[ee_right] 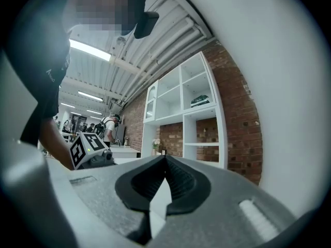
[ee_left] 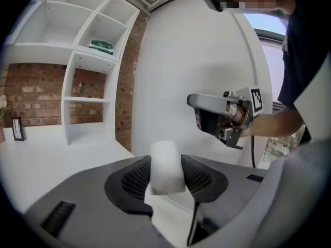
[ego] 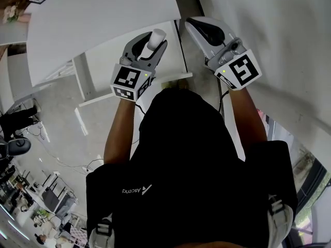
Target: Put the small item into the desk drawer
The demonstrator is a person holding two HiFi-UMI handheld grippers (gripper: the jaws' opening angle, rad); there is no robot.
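White desk top [ego: 93,19] fills the upper left of the head view. Just right of it, at upper centre, the left gripper [ego: 150,48] is clamped on the small item [ego: 156,36], a white rounded cylinder that sticks up from between the 2 jaws. Further right, at upper right of centre, the right gripper [ego: 192,22] has its 2 jaws pressed together with nothing between them. Black shirt [ego: 196,164] of the person covers the lower centre.

White small item [ee_left: 166,165], red-brick wall [ee_left: 36,93]
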